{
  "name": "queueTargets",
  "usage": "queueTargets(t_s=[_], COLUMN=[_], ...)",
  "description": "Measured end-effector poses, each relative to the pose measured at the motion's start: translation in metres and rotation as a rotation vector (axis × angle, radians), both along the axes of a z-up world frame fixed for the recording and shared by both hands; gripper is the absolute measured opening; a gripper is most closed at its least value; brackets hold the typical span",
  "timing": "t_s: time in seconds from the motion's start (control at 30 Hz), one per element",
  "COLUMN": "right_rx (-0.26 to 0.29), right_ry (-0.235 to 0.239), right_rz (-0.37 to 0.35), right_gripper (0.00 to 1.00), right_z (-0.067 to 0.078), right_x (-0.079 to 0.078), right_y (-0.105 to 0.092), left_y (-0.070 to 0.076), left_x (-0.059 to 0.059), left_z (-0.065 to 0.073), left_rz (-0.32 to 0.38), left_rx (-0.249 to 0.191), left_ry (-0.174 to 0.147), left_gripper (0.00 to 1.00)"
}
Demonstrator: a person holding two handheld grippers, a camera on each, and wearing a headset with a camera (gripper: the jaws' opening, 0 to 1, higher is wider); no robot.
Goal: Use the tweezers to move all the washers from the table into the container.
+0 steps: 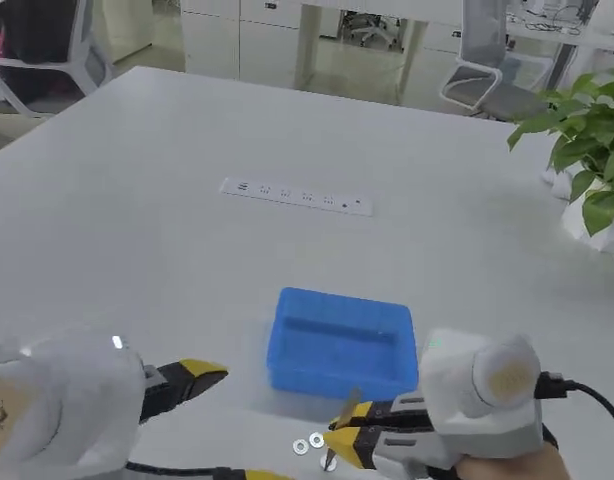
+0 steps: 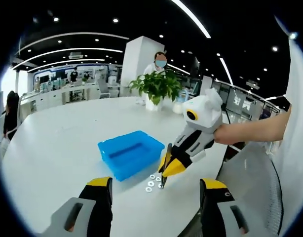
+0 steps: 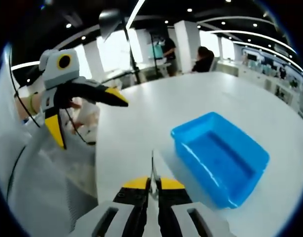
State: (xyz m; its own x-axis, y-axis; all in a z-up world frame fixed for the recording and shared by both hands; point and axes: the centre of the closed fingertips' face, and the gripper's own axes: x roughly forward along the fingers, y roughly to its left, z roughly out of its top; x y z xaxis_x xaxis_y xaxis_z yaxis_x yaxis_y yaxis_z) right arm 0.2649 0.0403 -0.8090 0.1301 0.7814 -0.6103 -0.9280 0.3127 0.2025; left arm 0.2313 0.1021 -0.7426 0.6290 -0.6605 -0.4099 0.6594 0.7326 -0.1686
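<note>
blue container: seemingly empty | washers beside it | left tool agape | right tool clamps tweezers

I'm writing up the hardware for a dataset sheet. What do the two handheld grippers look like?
Both match: the left gripper and right gripper have bulky, rounded white-and-grey housings and black jaws with yellow tips. A black cable runs from the right one's rear.

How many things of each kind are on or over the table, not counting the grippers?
Blue container: 1
Tweezers: 1
Washers: about 4, small and close together
Power strip: 1
Potted plant: 1
Total: about 8
</note>
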Motion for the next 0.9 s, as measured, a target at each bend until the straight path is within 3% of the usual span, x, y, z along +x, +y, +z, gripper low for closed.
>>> queueTargets(t_s=[0.17, 0.27, 0.4, 0.43, 0.67, 0.77, 0.9], right_rx=[0.022, 0.042, 0.064, 0.07, 0.1, 0.12, 0.133], right_ry=[0.013, 0.024, 0.036, 0.037, 0.045, 0.045, 0.027], right_rz=[-0.02, -0.044, -0.069, -0.075, -0.113, -0.141, -0.17], right_gripper=[0.03, 0.03, 0.03, 0.03, 0.03, 0.03, 0.03], right_z=[0.005, 0.009, 0.015, 0.018, 0.033, 0.042, 0.053], right_x=[0.0, 0.002, 0.006, 0.007, 0.02, 0.028, 0.04], right_y=[-0.003, -0.005, -0.007, -0.008, -0.016, -0.02, -0.024], left_y=[0.01, 0.013, 0.019, 0.021, 0.021, 0.018, 0.013], left_x=[-0.004, -0.006, -0.006, -0.004, -0.002, -0.001, -0.001], left_z=[0.003, 0.006, 0.006, 0.007, 0.003, 0.005, 0.014], left_rz=[0.084, 0.131, 0.177, 0.192, 0.194, 0.184, 0.175], left_rx=[0.011, -0.01, 0.015, 0.02, 0.088, 0.071, 0.003], left_ry=[-0.063, -0.085, -0.119, -0.139, -0.184, -0.193, -0.217], left_gripper=[0.84, 0.89, 0.98, 0.99, 0.99, 0.99, 0.99])
